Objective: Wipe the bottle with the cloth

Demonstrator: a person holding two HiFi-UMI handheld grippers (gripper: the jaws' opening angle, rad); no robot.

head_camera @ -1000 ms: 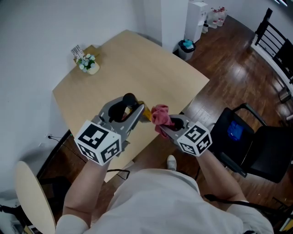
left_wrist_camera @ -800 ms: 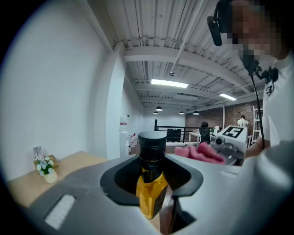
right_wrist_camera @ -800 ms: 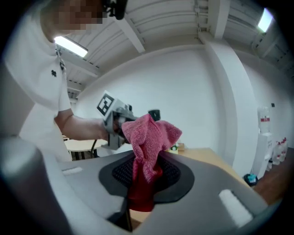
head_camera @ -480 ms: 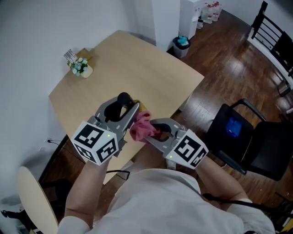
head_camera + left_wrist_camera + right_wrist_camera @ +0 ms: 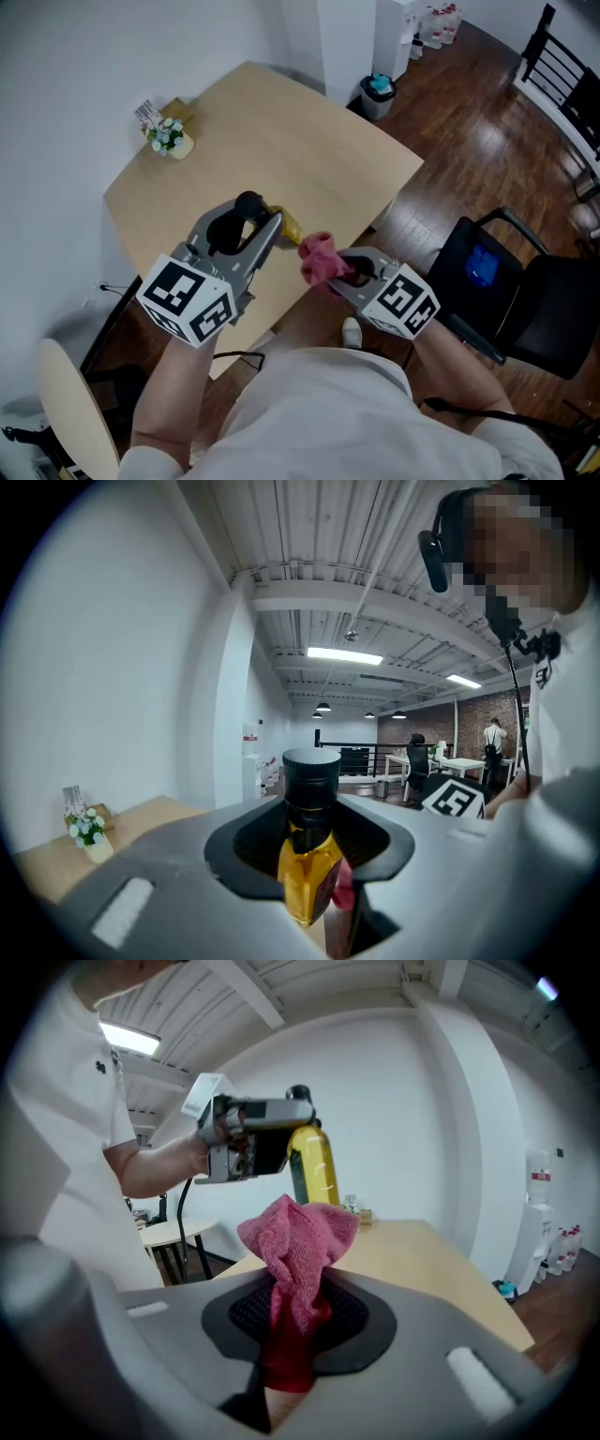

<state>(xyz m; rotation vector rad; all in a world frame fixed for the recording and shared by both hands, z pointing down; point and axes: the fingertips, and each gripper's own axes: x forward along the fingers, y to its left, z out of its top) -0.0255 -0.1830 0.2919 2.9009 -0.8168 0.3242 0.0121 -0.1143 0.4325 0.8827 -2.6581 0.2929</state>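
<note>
I'm gripping the yellow bottle (image 5: 289, 226) tight in my left tongs (image 5: 260, 223) over the desk (image 5: 281, 141), its body pointing right at the pink cloth (image 5: 319, 259), which my right tongs (image 5: 342, 272) are pinching just beside it.

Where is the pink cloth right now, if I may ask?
In the head view, the cloth sits clamped in the right claw, just right of the bottle.

Grey left claw (image 5: 262, 214) and right claw (image 5: 336, 274), black-and-white marker cubes (image 5: 187, 300), white shirt (image 5: 356, 412).
</note>
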